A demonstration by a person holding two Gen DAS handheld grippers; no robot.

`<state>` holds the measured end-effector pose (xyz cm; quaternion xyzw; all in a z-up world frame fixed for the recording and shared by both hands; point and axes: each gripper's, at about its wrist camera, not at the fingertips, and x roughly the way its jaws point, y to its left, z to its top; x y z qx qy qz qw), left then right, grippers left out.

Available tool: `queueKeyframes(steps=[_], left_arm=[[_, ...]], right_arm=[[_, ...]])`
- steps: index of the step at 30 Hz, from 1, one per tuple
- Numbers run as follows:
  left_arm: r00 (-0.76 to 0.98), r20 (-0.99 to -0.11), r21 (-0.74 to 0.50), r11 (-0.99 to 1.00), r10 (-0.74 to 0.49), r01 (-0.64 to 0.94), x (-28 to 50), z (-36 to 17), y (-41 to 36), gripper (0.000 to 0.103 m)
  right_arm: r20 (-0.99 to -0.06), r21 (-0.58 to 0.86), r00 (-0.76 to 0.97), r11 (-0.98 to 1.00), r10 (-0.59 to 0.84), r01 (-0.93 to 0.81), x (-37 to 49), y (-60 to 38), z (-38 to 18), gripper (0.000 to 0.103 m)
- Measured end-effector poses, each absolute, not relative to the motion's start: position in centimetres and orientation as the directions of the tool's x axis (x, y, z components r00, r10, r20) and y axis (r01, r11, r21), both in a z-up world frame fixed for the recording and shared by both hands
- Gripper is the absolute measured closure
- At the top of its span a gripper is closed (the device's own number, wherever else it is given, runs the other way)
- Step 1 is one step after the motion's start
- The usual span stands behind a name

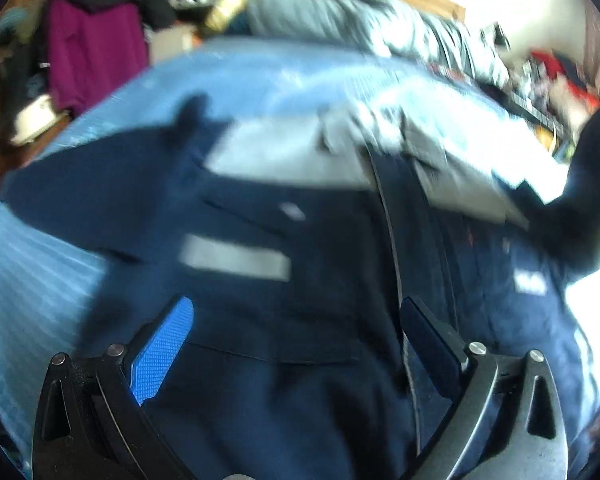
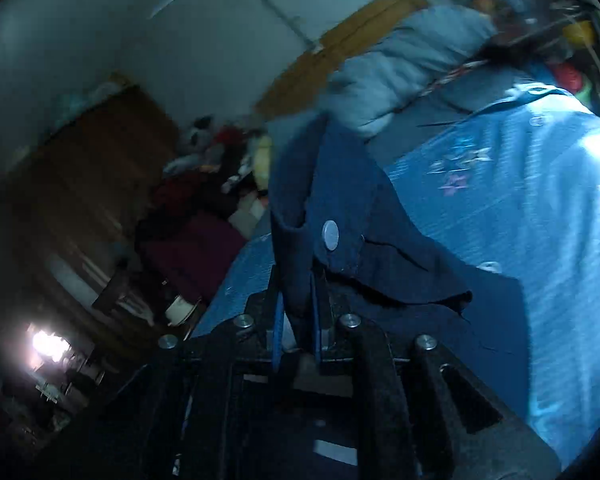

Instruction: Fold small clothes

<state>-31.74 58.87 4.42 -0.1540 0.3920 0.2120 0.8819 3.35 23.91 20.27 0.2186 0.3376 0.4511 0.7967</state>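
1. The garment [image 1: 284,320] is dark navy, with a pale grey rectangular patch and a light grey panel across its upper part; in the right wrist view the garment [image 2: 340,184] shows mid-blue denim-like cloth with a round silver-white snap.
2. The bed sheet [image 1: 32,280] is light blue with fine stripes – pale star motifs, one pinkish, show on the sheet [image 2: 500,220].
3. The left gripper [image 1: 296,344] is black, one pad bright blue, the other dark.
4. The right gripper [image 2: 298,320] is black with blue pad edges.
5. A bundled quilt [image 1: 340,24] is grey-blue.
6. A hanging cloth [image 1: 92,52] is magenta.
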Motion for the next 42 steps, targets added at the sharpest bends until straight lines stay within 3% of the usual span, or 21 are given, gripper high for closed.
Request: queueKeyframes(steps=[4,6,7,9,14,21,23,25,30,32,39,41,42], left_arm=[[0.639,-0.711,-0.155,0.821,0.293,-0.549,-34.6,7.6,62.4,0.000],[0.647,-0.699,-0.167,0.809,0.307,-0.564,-35.8,8.4,63.9,0.000],[0.646,-0.698,-0.170,0.805,0.309,-0.569,-36.2,8.5,64.5,0.000],[0.640,-0.706,-0.177,0.799,0.304,-0.574,-36.8,8.2,65.8,0.000],[0.641,-0.727,-0.226,0.795,0.247,-0.563,-37.2,6.3,67.4,0.000],[0.666,-0.734,-0.302,0.812,0.137,-0.500,-34.5,4.0,66.4,0.000],[0.665,-0.738,-0.321,0.806,0.116,-0.497,-33.7,3.4,66.2,0.000],[0.666,-0.739,-0.335,0.799,0.107,-0.500,-33.3,3.1,65.9,0.000],[0.673,-0.729,-0.355,0.773,0.124,-0.526,-34.1,3.5,66.5,0.000],[0.671,-0.726,-0.355,0.756,0.147,-0.550,-35.2,3.7,67.4,0.000],[0.616,-0.763,-0.331,0.699,0.197,-0.634,-38.5,2.8,70.4,0.000],[0.610,-0.769,-0.343,0.681,0.191,-0.647,-38.7,2.6,70.6,0.000],[0.613,-0.767,-0.347,0.681,0.189,-0.644,-38.8,2.7,70.5,0.000]], right_arm=[[-0.356,0.651,0.175,0.378,0.918,-0.658,-1.0,39.1,19.0,0.091],[-0.415,0.649,0.082,0.358,0.906,-0.671,-3.3,45.4,16.6,0.084],[-0.461,0.633,0.061,0.376,0.885,-0.676,-4.7,47.7,15.3,0.074],[-0.507,0.612,0.046,0.397,0.861,-0.684,-7.3,49.5,13.4,0.070],[-0.548,0.577,0.084,0.449,0.832,-0.682,-10.9,44.5,9.7,0.059],[-0.655,0.517,0.287,0.691,0.699,-0.505,-8.1,29.0,4.4,0.057],[-0.667,0.493,0.336,0.732,0.665,-0.471,-6.6,27.0,4.1,0.077],[-0.670,0.483,0.354,0.746,0.652,-0.459,-5.5,26.3,3.3,0.086],[-0.824,0.376,0.155,0.730,0.545,-0.570,-7.5,29.6,-2.7,0.088],[-0.815,0.360,0.161,0.705,0.556,-0.611,-9.6,29.6,-2.0,0.081],[-0.748,0.339,0.338,0.766,0.572,-0.546,-7.5,26.7,1.5,0.079],[-0.780,0.330,0.319,0.787,0.539,-0.521,-6.3,26.8,0.4,0.062],[-0.792,0.308,0.319,0.793,0.520,-0.526,-6.4,26.8,0.2,0.061]])
